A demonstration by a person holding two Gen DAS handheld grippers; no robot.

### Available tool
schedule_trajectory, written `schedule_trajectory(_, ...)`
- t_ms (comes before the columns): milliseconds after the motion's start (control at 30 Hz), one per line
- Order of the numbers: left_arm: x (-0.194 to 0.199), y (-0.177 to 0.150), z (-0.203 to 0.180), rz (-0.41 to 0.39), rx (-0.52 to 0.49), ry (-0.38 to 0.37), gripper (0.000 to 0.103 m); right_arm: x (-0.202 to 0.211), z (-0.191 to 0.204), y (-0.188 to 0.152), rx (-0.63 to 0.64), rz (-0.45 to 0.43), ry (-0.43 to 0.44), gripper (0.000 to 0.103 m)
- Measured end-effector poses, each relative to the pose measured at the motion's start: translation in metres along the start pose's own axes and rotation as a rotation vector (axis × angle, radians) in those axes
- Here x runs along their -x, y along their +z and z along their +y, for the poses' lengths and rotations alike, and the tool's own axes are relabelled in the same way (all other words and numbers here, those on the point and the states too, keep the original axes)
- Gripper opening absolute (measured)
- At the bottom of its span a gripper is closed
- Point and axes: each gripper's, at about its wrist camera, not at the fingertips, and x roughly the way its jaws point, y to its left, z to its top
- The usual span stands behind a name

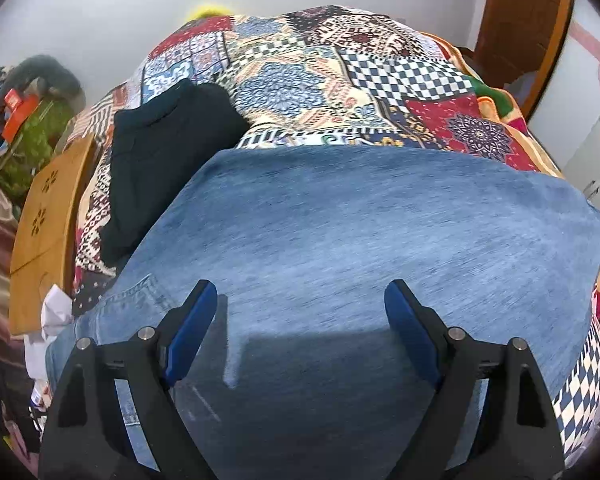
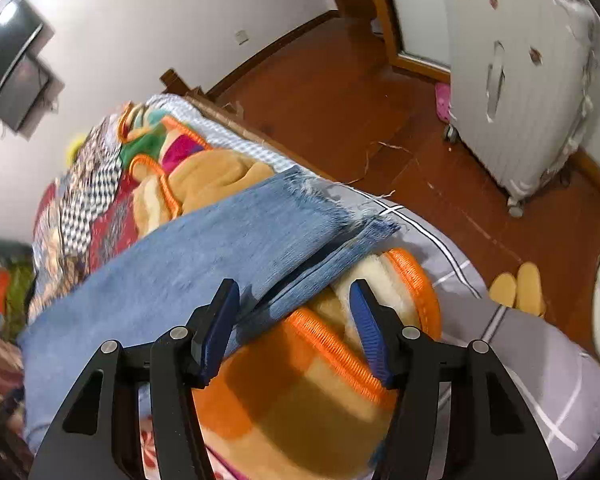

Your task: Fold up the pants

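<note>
Blue jeans (image 1: 360,232) lie spread flat on a patchwork quilt (image 1: 300,76) on the bed. My left gripper (image 1: 300,300) is open and empty, hovering just above the denim near a stitched pocket (image 1: 140,292). In the right wrist view the jeans (image 2: 204,248) run across the bed, with frayed leg hems (image 2: 340,208) lying one over the other at the bed's edge. My right gripper (image 2: 294,292) is open and empty, above the lower hem and an orange-trimmed blanket (image 2: 340,344).
A black garment (image 1: 164,152) lies on the quilt left of the jeans. A wooden board (image 1: 48,224) and cluttered items (image 1: 24,128) stand at the bed's left. A white ribbed appliance (image 2: 520,80), yellow slippers (image 2: 518,288) and red-brown floor (image 2: 340,92) lie beyond the bed.
</note>
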Motion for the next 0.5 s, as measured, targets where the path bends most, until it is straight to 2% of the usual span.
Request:
schedule_trajectory(133, -0.005, 0.007, -0.005, 0.013, 0.005, -0.021, 0.087, -0.014, -0.005, 0.009, -0.031, -0.009, 0.019, 0.052)
schedule_trajectory(200, -0.007, 0.01, -0.007, 0.019, 0.009, -0.033, 0.087, -0.018, -0.005, 0.013, -0.026, -0.033, 0.007, 0.039)
schedule_trajectory(267, -0.008, 0.013, -0.011, 0.026, 0.006, -0.048, 0.087, -0.019, -0.004, 0.016, -0.023, -0.047, 0.014, 0.018)
schedule_trajectory(333, -0.007, 0.018, -0.018, 0.024, -0.008, -0.049, 0.087, -0.018, -0.002, 0.018, -0.006, -0.061, 0.027, 0.01)
schedule_trajectory(500, 0.004, 0.032, -0.036, -0.001, -0.044, -0.101, 0.087, 0.009, 0.022, 0.025, 0.127, -0.148, 0.013, 0.007)
